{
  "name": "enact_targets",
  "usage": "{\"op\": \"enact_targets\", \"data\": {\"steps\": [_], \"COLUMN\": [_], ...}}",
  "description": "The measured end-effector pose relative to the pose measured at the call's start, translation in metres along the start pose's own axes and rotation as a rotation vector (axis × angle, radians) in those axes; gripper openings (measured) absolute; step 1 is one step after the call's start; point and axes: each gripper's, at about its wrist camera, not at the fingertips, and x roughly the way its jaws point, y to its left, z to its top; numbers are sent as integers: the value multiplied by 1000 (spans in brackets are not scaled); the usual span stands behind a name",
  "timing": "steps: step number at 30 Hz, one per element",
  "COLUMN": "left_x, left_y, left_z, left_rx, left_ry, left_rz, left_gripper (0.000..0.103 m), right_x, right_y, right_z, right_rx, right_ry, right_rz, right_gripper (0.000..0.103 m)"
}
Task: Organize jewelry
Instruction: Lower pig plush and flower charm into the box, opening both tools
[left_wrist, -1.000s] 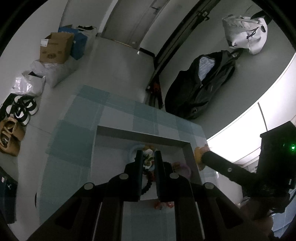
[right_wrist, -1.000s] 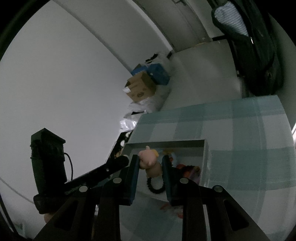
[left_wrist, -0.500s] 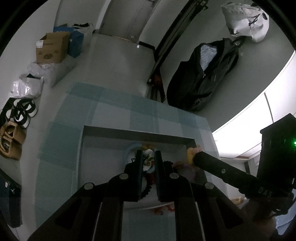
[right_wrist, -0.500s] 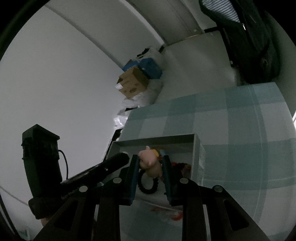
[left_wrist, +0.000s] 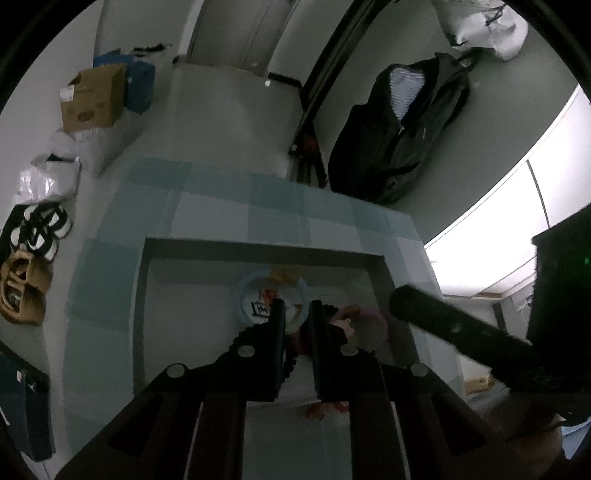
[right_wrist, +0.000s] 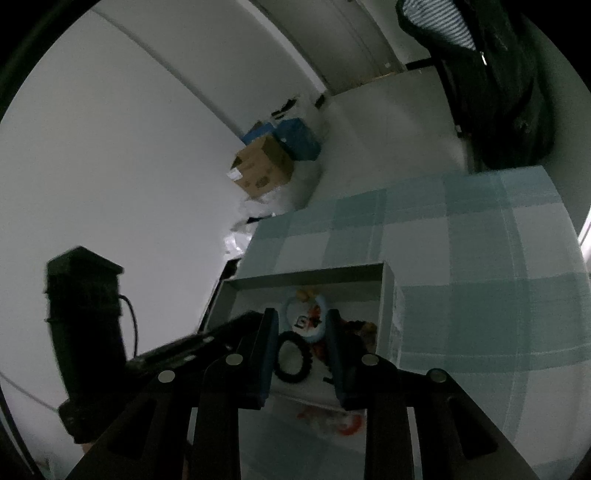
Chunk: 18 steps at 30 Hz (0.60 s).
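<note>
A shallow grey tray (left_wrist: 258, 247) (right_wrist: 306, 277) sits on the checked cloth and holds jewelry: a light blue round piece (left_wrist: 255, 295) (right_wrist: 308, 317), a black beaded bracelet (right_wrist: 293, 356) and a pink figure (left_wrist: 347, 321). My left gripper (left_wrist: 297, 314) hovers over the tray, its jaws narrowly apart with nothing gripped between them. My right gripper (right_wrist: 299, 325) is open and empty above the bracelet. It also shows at the right of the left wrist view (left_wrist: 443, 325). An orange-red piece (right_wrist: 332, 421) (left_wrist: 325, 408) lies on the cloth in front of the tray.
The table carries a teal and white checked cloth (right_wrist: 461, 266). On the floor beyond are a cardboard box (left_wrist: 92, 99), a blue box (right_wrist: 295, 138), shoes (left_wrist: 37, 229) and a black bag (left_wrist: 399, 129).
My right gripper held the pink figure between its fingers; it is now open and empty, and the figure lies in the tray. Both grippers have drawn back a little.
</note>
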Motion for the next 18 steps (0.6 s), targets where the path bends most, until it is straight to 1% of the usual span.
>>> {"op": "enact_targets", "data": {"steps": [1, 2, 3, 5, 13, 15, 17, 18], "left_x": [1, 2, 2, 0, -12, -16, -19, -20], "left_y": [1, 3, 4, 5, -4, -6, -6, -6], "left_z": [-1, -2, -3, -4, -10, -11, -12, -12], "left_rx": [-7, -13, -18, -25, 10, 21, 20, 15], "left_ry": [9, 16, 19, 21, -14, -29, -38, -43], "left_rz": [1, 1, 1, 4, 41, 57, 58, 58], "left_gripper": [16, 22, 26, 28, 29, 30, 30, 31], "right_x": [-2, -5, -7, -11, -12, -16, -21, -23], "right_y": [0, 0, -1, -3, -5, -5, -5, -4], "right_z": [0, 0, 0, -2, -16, -16, -18, -19], "right_rx": [-5, -7, -7, -5, -33, -38, -42, -45], "right_ry": [-8, -16, -21, -32, -10, -19, -33, -40], "right_rz": [-8, -8, -6, -13, -37, -35, -36, -35], "right_gripper": [27, 29, 34, 40, 40, 45, 51, 52]}}
